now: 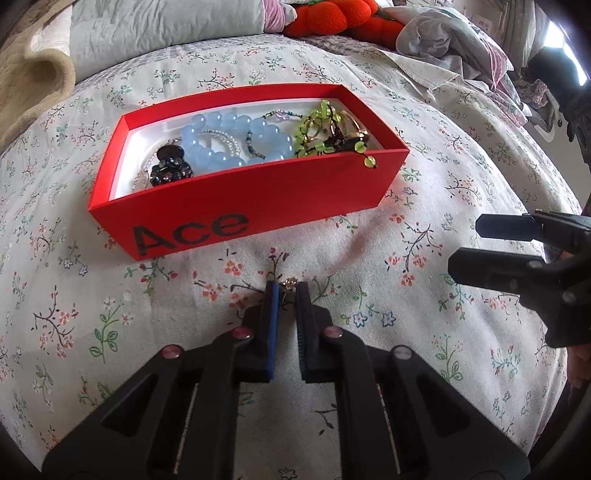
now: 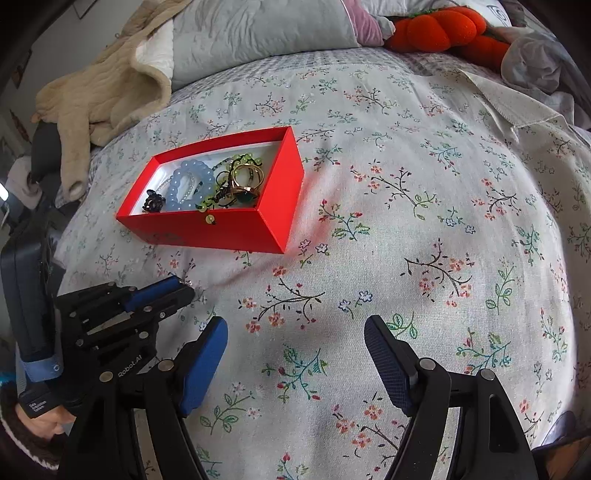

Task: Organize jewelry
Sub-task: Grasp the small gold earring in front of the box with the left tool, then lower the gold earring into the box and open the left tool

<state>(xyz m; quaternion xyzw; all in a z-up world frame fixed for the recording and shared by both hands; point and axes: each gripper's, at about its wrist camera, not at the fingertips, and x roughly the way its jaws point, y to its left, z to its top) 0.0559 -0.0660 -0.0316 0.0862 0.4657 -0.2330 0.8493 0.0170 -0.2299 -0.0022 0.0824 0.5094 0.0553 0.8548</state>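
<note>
One small gold-coloured trinket [image 1: 289,283] is sitting pinched at the very tips of my left gripper [image 1: 286,291], whose blue pads are pressed almost together on it, low over the flowered bedspread [image 1: 369,229]; what kind of piece it is I cannot make out, since it is tiny and partly hidden. Just beyond those tips the red box [image 1: 258,199], marked "Ace" on its near wall, is lying open on the bedspread, and it is holding the rest: pale blue bead bracelets [image 1: 218,144], a black hair claw [image 1: 170,167], a green beaded strand [image 1: 318,125] with one bead [image 1: 370,161] hanging over the near wall, and some gold rings [image 2: 246,176] at the right end. My right gripper [image 2: 295,354] is hovering off to the right of the left one, its fingers spread wide with nothing between them but fabric. Farther back, a beige blanket [image 2: 107,92], grey pillows [image 2: 258,29] and an orange plush toy [image 2: 443,26] are lying along the head of the bed.
</note>
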